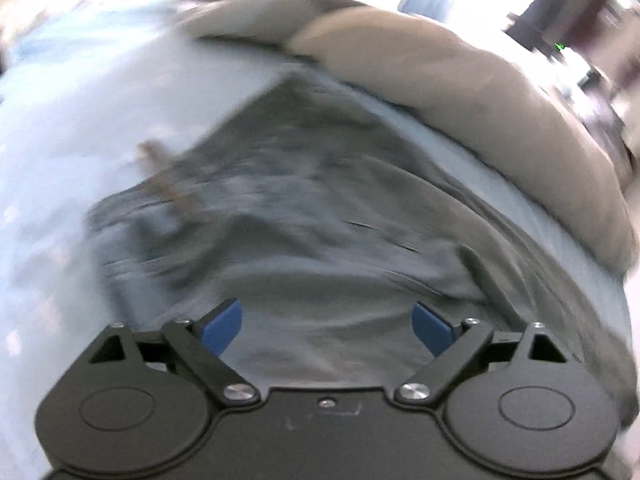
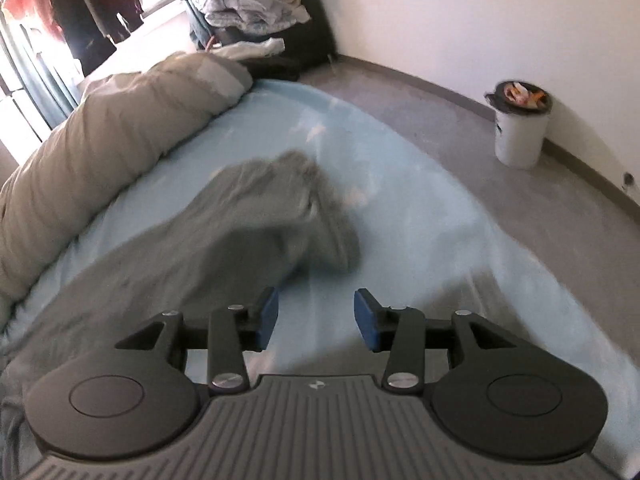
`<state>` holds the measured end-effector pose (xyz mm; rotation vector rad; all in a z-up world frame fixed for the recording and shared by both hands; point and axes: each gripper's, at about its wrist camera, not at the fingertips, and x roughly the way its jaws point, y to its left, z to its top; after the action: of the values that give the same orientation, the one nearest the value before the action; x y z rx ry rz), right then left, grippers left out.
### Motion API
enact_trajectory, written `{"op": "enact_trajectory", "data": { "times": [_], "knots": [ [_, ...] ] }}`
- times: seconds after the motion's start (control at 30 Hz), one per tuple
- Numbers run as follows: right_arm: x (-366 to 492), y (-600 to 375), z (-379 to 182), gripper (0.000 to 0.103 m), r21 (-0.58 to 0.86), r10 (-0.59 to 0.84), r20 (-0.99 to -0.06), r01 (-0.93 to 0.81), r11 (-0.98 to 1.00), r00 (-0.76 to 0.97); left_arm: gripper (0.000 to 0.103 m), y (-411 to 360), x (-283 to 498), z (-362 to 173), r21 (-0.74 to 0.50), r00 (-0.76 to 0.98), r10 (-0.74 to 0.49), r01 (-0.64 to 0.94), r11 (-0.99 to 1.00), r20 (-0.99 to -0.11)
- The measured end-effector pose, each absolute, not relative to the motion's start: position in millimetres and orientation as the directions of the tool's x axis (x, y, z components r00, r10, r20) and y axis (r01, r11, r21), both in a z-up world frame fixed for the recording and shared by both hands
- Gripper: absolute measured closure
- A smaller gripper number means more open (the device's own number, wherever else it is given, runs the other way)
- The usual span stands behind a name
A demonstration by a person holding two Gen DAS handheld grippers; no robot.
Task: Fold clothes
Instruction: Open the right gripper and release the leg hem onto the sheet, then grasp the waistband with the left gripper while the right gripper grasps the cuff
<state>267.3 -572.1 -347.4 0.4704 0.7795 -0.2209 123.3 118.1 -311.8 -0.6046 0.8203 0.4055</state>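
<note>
Grey garment (image 1: 312, 216) lying spread and rumpled on light-blue bedsheet (image 1: 80, 92), beside rolled beige duvet (image 1: 460, 92); view blurring; left gripper (image 1: 327, 328) hovering over garment's near part, blue pads (image 1: 222, 329) spreading wide apart, gripping nothing; right gripper (image 2: 316, 316) hanging over bedsheet (image 2: 400, 216) just right of garment (image 2: 248, 216), fingers apart, empty; white bin (image 2: 520, 128) standing on floor by wall.

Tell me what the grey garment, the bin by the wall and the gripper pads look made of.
Grey garment: soft matte knit, probably cotton jersey; it drapes and creases limply.
Bin: white, smooth-sided, likely plastic; dark liner at the rim.
Right gripper pads: matte blue, probably rubber or plastic; blur leaves it open.
</note>
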Motion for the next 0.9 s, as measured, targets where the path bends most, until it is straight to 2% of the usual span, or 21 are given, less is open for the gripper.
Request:
{"op": "enact_trajectory", "data": {
  "times": [0.3,0.37,0.5,0.6,0.7,0.83,0.9],
  "knots": [
    [190.1,-564.2,-374.3,0.056,0.378,-0.079,-0.803,0.609,0.697,0.590,0.012,196.0,56.3,-324.5,-0.502,0.614,0.139,-0.736,0.454,-0.777],
    [176.7,-569.7,-380.7,0.047,0.378,-0.113,-0.818,0.675,0.633,0.564,0.012,209.3,50.9,-339.7,-0.552,0.616,0.106,-0.759,0.346,-0.781],
    [154.0,-579.6,-389.7,0.035,0.374,-0.165,-0.839,0.769,0.519,0.519,0.015,226.5,48.9,-363.6,-0.613,0.634,0.040,-0.760,0.216,-0.772],
    [146.5,-584.9,-393.5,0.032,0.377,-0.174,-0.845,0.795,0.475,0.505,0.020,228.1,55.4,-376.9,-0.625,0.633,-0.023,-0.757,0.188,-0.774],
    [140.8,-589.2,-398.8,0.031,0.395,-0.166,-0.846,0.804,0.445,0.507,0.021,227.7,63.0,-387.4,-0.645,0.642,-0.078,-0.745,0.170,-0.763],
    [128.8,-588.3,-394.0,0.030,0.372,-0.197,-0.851,0.823,0.430,0.487,0.022,225.7,73.1,-387.6,-0.648,0.643,-0.093,-0.741,0.177,-0.760],
    [118.8,-591.1,-391.4,0.026,0.369,-0.208,-0.850,0.829,0.421,0.484,0.024,225.1,80.9,-387.7,-0.654,0.646,-0.110,-0.731,0.195,-0.755]
  ]
}}
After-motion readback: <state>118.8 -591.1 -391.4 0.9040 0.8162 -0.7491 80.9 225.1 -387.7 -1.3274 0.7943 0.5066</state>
